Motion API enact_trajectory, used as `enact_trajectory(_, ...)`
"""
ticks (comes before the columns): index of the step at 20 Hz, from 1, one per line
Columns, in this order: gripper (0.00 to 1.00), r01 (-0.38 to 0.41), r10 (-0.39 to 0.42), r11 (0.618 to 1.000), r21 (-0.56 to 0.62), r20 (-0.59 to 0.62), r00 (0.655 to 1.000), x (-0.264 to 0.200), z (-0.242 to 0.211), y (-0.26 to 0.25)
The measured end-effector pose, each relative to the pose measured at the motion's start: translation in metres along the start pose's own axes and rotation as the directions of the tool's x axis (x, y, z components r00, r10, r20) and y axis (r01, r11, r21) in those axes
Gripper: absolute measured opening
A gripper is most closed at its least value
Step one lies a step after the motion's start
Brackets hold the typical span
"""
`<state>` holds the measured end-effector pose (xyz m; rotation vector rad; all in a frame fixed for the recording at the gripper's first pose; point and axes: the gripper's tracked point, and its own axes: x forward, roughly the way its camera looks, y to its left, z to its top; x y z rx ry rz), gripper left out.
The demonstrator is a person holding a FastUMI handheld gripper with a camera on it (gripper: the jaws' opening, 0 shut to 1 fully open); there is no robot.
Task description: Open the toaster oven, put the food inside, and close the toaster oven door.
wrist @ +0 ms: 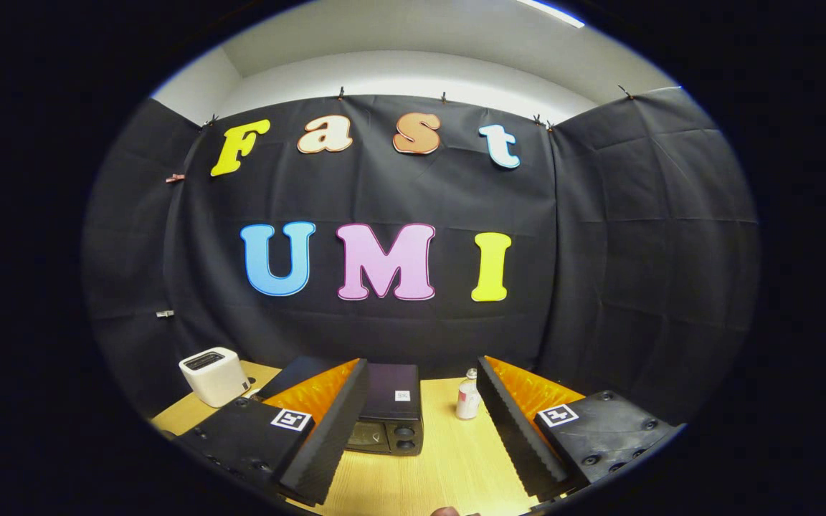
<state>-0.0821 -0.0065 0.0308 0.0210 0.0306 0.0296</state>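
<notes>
From the tool's own camera, the tool (420, 430) is held well above the bench (449, 466), its two fingers spread wide with nothing between them. One toaster oven (388, 412) sits just ahead, partly behind the left finger; it is dark, with two knobs on its right side and the door apparently closed. One small bottle (467, 395) with a pale cap stands just beside the right finger's inner edge, a little right of the oven. One white pop-up toaster (214, 375) sits off beyond the left finger, well apart from the oven. I cannot pick out the food with any certainty (a small brownish shape low down, nearest the camera, might be part of it, but it is too cut off to tell).

What could go wrong from here, as I judge it: the bottle is tall, light-looking and close to the oven, so a wide swing toward the door handle could knock it over. The dark door front gives little contrast, so the fingers might miss the handle and shove the oven back.
</notes>
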Motion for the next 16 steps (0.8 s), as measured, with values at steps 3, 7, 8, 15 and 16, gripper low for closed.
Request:
enact_trajectory(3,0.99,-0.001,0.001,1.0,-0.006,0.007,1.0,0.0,0.0013,0.0002)
enact_trajectory(7,0.98,-0.001,0.001,1.0,-0.008,0.005,1.0,-0.0003,0.0012,0.0015)
enact_trajectory(8,0.99,-0.001,0.001,1.0,-0.002,0.003,1.0,-0.0002,0.0006,0.0009)
enact_trajectory(15,0.98,0.005,-0.005,1.0,0.002,-0.002,1.0,-0.0003,0.0026,-0.0065)
enact_trajectory(16,0.98,0.005,-0.005,1.0,0.002,-0.002,1.0,0.0002,0.0023,-0.0072)
